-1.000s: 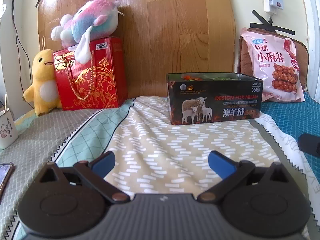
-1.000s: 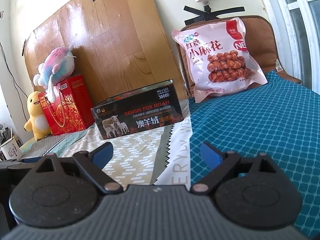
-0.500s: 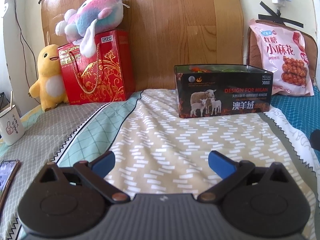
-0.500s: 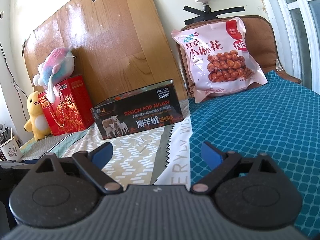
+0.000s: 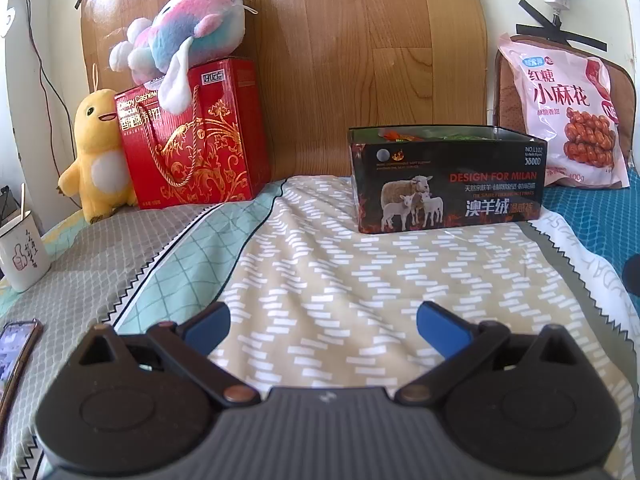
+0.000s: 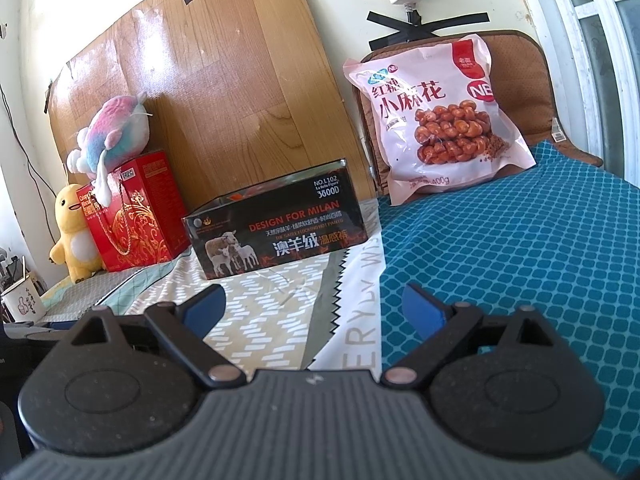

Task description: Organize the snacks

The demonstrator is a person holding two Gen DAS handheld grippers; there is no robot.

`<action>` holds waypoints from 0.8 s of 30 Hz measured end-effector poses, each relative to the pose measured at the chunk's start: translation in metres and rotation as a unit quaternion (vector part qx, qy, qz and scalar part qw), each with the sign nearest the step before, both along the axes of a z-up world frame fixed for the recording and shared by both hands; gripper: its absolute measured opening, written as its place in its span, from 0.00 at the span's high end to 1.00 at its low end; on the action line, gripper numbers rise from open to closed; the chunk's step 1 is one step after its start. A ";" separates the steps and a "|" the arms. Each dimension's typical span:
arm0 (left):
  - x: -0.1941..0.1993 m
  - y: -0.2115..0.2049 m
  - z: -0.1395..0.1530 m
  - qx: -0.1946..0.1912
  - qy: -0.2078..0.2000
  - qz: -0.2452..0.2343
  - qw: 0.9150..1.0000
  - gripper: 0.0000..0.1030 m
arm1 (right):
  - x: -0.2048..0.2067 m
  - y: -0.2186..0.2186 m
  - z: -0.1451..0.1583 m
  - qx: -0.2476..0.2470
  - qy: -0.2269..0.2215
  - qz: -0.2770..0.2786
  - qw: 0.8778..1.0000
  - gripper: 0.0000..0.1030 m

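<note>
Both grippers hang low over the bed, and neither holds anything. The left gripper point(image 5: 323, 322) has its blue-tipped fingers point(image 5: 208, 326) spread wide apart above the beige bedsheet with white dashes point(image 5: 360, 280). The right gripper point(image 6: 314, 306) is likewise spread wide, its blue fingers point(image 6: 424, 310) straddling the seam where the beige sheet meets the teal patterned blanket point(image 6: 520, 260).

The open black rectangular box printed with sheep and the words "DESIGN FOR MILAN" point(image 5: 446, 184) stands upright on the sheet, well ahead of the left gripper's fingers and a little to the right of the gap between them. Colourful wrappers show just above its rim, though I cannot make out what they are. From the right wrist view the same box point(image 6: 276, 228) sits ahead and to the left of the fingers.

The pink plastic bag of fried dough twists point(image 6: 432, 120) leans upright against a brown cushion point(image 6: 516, 80) at the head of the bed, well beyond the right gripper and up to its right, apart from the box.

Off to the left, a red gift box with gold scrollwork and a rope handle point(image 5: 196, 140) stands against the wooden board point(image 5: 360, 40), with a pink-and-blue plush toy point(image 5: 184, 32) lying on top and a yellow plush duck point(image 5: 96, 152) pressed against its side. A white mug with a thumbs-up drawing point(image 5: 22, 252) stands at the far left edge.
</note>
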State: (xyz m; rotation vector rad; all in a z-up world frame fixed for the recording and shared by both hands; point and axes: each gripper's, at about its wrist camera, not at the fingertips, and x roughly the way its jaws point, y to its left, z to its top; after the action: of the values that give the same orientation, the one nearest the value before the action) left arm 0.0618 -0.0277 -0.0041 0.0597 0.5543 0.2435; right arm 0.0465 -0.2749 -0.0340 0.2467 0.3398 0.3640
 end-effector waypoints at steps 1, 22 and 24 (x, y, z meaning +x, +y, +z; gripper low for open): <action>0.000 0.000 0.000 0.000 0.000 0.000 1.000 0.00 | 0.000 0.000 0.000 0.000 0.000 0.000 1.000 0.06; -0.002 -0.001 0.001 0.006 -0.007 -0.007 1.000 0.00 | 0.000 -0.002 0.001 0.004 -0.001 0.001 1.000 0.06; -0.001 -0.001 0.001 0.006 -0.007 -0.007 1.000 0.00 | 0.000 -0.002 0.001 0.004 -0.001 0.001 1.000 0.06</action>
State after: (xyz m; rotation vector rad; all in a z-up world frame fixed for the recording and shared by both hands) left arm 0.0604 -0.0284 -0.0034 0.0743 0.5374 0.2327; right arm 0.0462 -0.2771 -0.0330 0.2546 0.3358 0.3680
